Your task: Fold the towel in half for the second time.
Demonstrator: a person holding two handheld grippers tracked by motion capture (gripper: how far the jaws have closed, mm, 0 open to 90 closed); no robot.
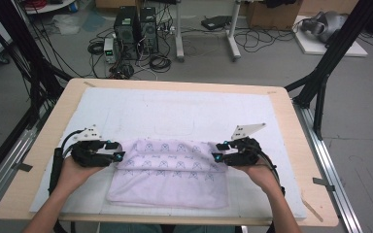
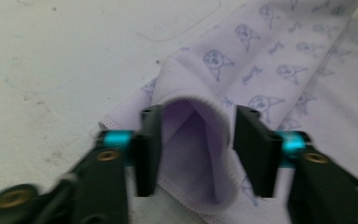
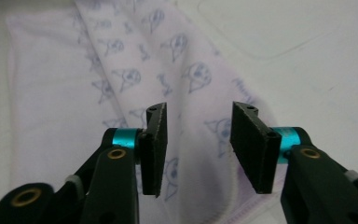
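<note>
A folded lilac cloth printed with small cartoon faces lies on the white mat that covers the wooden table. It sits toward the near edge of the table, about midway between the left and right edges, with its far fold bunched up slightly and its near hem flat.

The left gripper, held in the person's left hand, sits at the cloth's far left corner. Its jaws stand apart. In the left gripper view a raised loop of the cloth stands between the two black pads, close to the left one, but the pads do not press on it.

The right gripper, held in the right hand, sits at the cloth's far right corner. Its jaws are also apart. In the right gripper view the cloth lies flat below the pads, and the gap between them is free of fabric.

Both grippers point inward toward each other across the cloth. Beyond the table's far edge the floor holds computer cases and loose cables.
</note>
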